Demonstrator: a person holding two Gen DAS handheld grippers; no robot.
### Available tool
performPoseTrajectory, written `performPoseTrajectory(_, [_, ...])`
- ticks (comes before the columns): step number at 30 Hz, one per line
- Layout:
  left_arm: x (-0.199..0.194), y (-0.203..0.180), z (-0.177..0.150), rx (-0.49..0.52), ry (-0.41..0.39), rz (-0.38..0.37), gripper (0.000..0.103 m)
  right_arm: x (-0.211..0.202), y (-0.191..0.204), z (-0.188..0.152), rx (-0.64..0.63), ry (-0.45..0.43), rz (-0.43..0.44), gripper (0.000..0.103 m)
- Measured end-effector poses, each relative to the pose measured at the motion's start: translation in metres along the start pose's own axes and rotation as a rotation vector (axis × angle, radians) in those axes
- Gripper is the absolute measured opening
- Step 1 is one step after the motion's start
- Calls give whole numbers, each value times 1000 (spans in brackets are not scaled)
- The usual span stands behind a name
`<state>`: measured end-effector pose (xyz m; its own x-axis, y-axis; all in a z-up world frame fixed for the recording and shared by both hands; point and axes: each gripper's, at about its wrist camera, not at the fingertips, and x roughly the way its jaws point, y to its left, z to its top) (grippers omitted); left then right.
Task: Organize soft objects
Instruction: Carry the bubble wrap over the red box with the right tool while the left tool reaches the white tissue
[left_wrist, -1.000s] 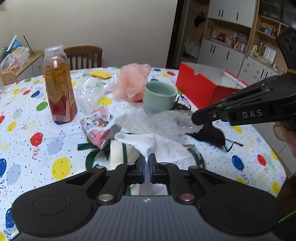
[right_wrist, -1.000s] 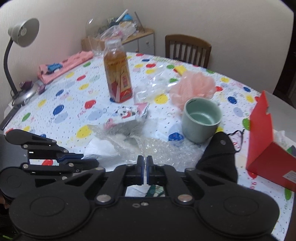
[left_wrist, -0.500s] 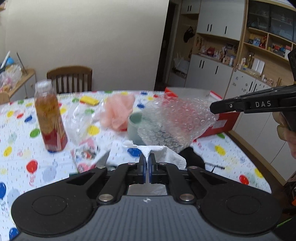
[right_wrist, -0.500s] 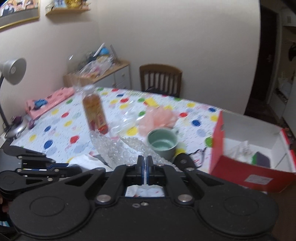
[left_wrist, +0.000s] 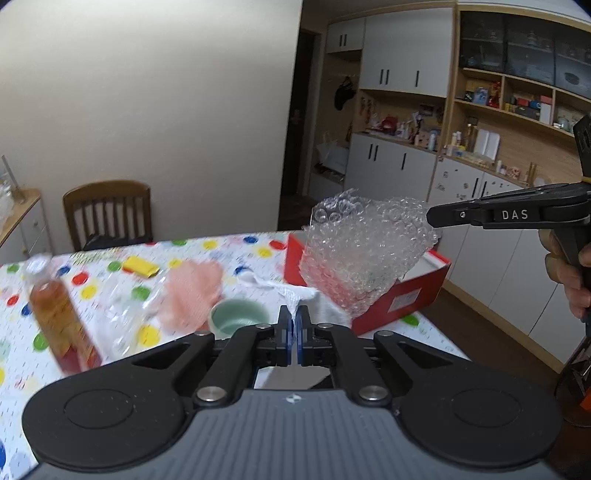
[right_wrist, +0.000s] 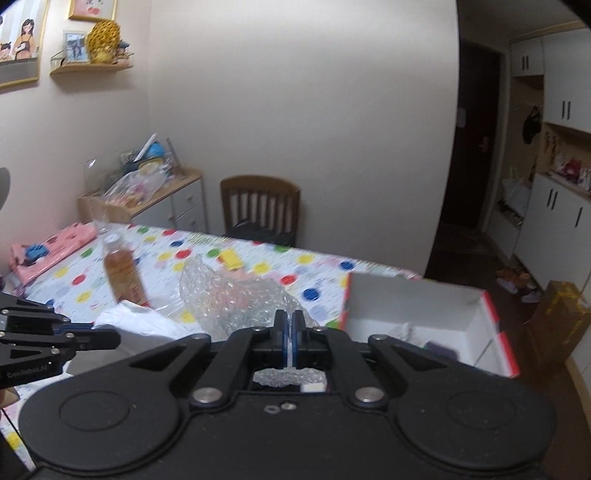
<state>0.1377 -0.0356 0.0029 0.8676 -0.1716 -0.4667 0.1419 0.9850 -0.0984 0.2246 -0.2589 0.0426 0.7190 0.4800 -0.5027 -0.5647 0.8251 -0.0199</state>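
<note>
My left gripper (left_wrist: 292, 318) is shut on a white cloth (left_wrist: 275, 285) and holds it up above the table; the cloth also shows in the right wrist view (right_wrist: 136, 320). My right gripper (right_wrist: 289, 324) is shut on a sheet of clear bubble wrap (right_wrist: 236, 295), which hangs in the air in the left wrist view (left_wrist: 364, 254) in front of the open red box (left_wrist: 413, 291). The box's white inside (right_wrist: 410, 306) lies just right of the right gripper. A pink bath puff (left_wrist: 194, 291) lies on the balloon-print tablecloth (left_wrist: 92, 280).
On the table stand a tea bottle (left_wrist: 61, 325), a green cup (left_wrist: 238, 317), a clear plastic bag (left_wrist: 125, 314) and a yellow sponge (left_wrist: 139, 266). A wooden chair (right_wrist: 260, 206) stands behind the table. Cabinets and shelves (left_wrist: 480, 147) are to the right.
Both grippers have risen well above the table. The left lifted the white cloth, the right lifted the bubble wrap and carried it right, towards the red box.
</note>
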Motion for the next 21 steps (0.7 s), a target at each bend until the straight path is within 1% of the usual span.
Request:
performPoseTrajectory(8, [35,-21,43,18,-11,-19,2,-2,-44,14,16,-39,-71,2])
performPoseTrajectory(11, [52,-28,51,50,16,-30,2,0,-60,16,26,-46,-90,2])
performPoseTrajectory(12, [56,-28,49,53,32,-34,2,1,-67,16,32,-47,-94,2])
performPoseTrajectory(16, [74,-21,28,13,144,-41,2,6,-86,11,57,-34,-94,2])
performPoseTrajectory(19, [76,-19,7,-10,181,-39,3,10,-95,6,70,-17,-88,2])
performPoseTrajectory(21, [76,-14,-9,-42,209,-62,7,13,-100,2,84,-6,-81,2])
